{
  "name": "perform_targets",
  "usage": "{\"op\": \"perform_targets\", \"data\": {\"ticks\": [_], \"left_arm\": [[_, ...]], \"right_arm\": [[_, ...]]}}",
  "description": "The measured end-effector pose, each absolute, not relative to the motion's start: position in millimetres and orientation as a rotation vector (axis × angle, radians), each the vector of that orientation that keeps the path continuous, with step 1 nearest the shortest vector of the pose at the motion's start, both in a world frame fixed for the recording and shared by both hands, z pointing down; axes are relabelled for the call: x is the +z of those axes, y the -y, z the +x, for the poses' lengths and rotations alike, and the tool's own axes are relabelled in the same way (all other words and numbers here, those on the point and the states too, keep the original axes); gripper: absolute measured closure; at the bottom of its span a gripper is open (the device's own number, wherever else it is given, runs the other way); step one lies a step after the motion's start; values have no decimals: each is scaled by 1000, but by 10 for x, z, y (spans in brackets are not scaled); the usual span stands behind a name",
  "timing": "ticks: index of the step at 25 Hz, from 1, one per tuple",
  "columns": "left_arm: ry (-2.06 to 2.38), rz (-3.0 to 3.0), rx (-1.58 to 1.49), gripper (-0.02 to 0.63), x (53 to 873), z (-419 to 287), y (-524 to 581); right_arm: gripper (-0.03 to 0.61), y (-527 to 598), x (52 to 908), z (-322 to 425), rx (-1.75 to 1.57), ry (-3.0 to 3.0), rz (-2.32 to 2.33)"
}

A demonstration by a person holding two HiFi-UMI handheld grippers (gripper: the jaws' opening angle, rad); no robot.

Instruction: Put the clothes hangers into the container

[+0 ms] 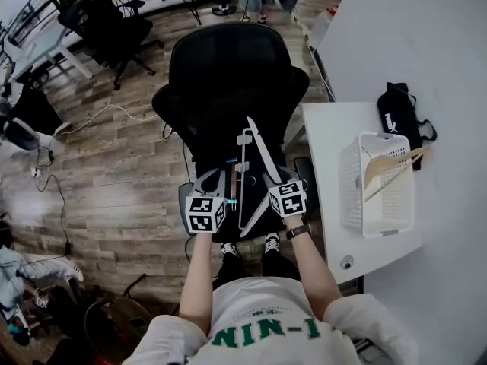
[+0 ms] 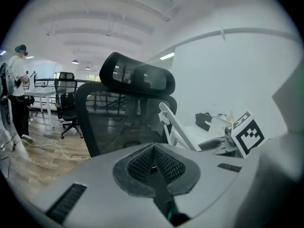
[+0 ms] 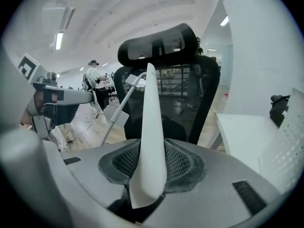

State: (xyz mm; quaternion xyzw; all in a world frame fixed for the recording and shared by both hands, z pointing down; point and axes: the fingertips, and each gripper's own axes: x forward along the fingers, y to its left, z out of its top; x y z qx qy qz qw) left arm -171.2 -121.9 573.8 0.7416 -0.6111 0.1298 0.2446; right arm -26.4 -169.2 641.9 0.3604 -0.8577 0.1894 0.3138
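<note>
A white plastic hanger (image 1: 255, 147) hangs in the air over a black office chair (image 1: 228, 74). My right gripper (image 1: 269, 179) is shut on one arm of this hanger (image 3: 151, 118), which sticks up between the pads. My left gripper (image 1: 214, 178) is level with it on the left, jaws closed together (image 2: 153, 166) on a thin dark bar (image 1: 232, 179) with a teal end; I cannot tell what the bar belongs to. In the left gripper view the white hanger (image 2: 176, 126) shows to the right. The white perforated basket (image 1: 378, 228) on the table at right holds wooden hangers (image 1: 392, 166).
The basket stands on a white table (image 1: 327, 135) to my right, with a black bag (image 1: 399, 112) behind it. The chair's high backrest (image 3: 164, 44) rises straight ahead of both grippers. More chairs and desks, cables and another person stand on the wooden floor beyond.
</note>
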Motion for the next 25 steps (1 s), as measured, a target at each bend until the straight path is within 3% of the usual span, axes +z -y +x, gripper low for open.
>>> {"op": "perform_targets", "data": {"ticks": [10,25], "left_arm": [[1647,2208,274,600,4671,-1219,1284],[1442,2483,260,601,3957,-358,1661]], "right_arm": [[420,1811,5086,282,433,2379,1155],[422,2052,3820,1375,211,2372,1578]]}}
